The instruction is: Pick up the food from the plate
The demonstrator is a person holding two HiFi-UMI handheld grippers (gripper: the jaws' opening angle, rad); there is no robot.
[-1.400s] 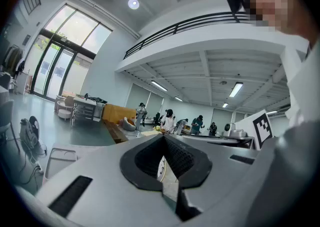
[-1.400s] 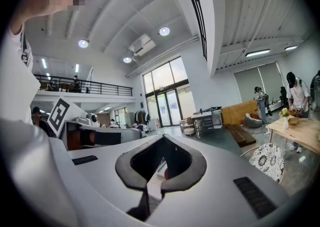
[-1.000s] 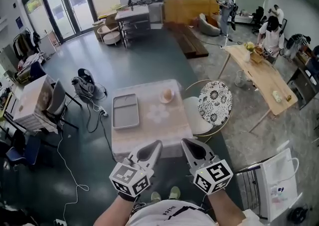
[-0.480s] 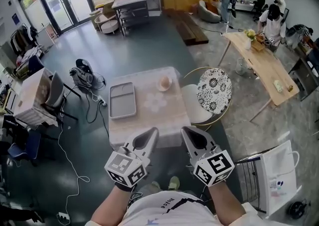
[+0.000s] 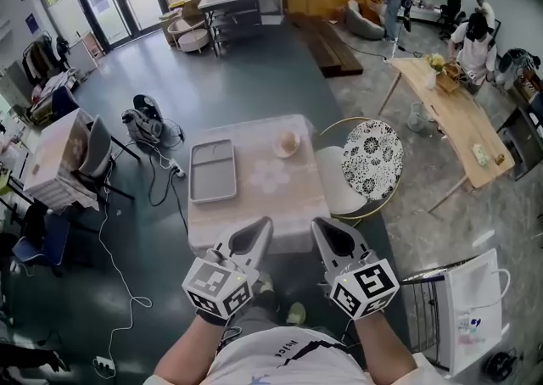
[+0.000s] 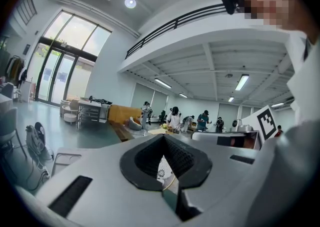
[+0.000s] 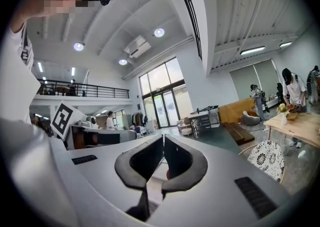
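Note:
A small plate [image 5: 278, 152] with a round tan piece of food [image 5: 288, 141] sits at the far right corner of a pale table [image 5: 271, 205] in the head view. Both grippers are held side by side well short of the table's near edge, over the floor. The left gripper [image 5: 262, 226] is shut with nothing in it, and its tips meet in the left gripper view [image 6: 163, 138]. The right gripper [image 5: 319, 226] is also shut and empty, its tips together in the right gripper view [image 7: 163, 137].
A grey tray [image 5: 213, 171] lies on the table's left half. A chair with a flowered cushion [image 5: 371, 159] and a white seat [image 5: 335, 190] stands against the table's right side. Cables [image 5: 161, 197] run over the floor at the left. A white cart [image 5: 462, 307] is at the lower right.
The table has shifted slightly in the head view as the person steps. Both grippers stay shut and side by side, low in the view.

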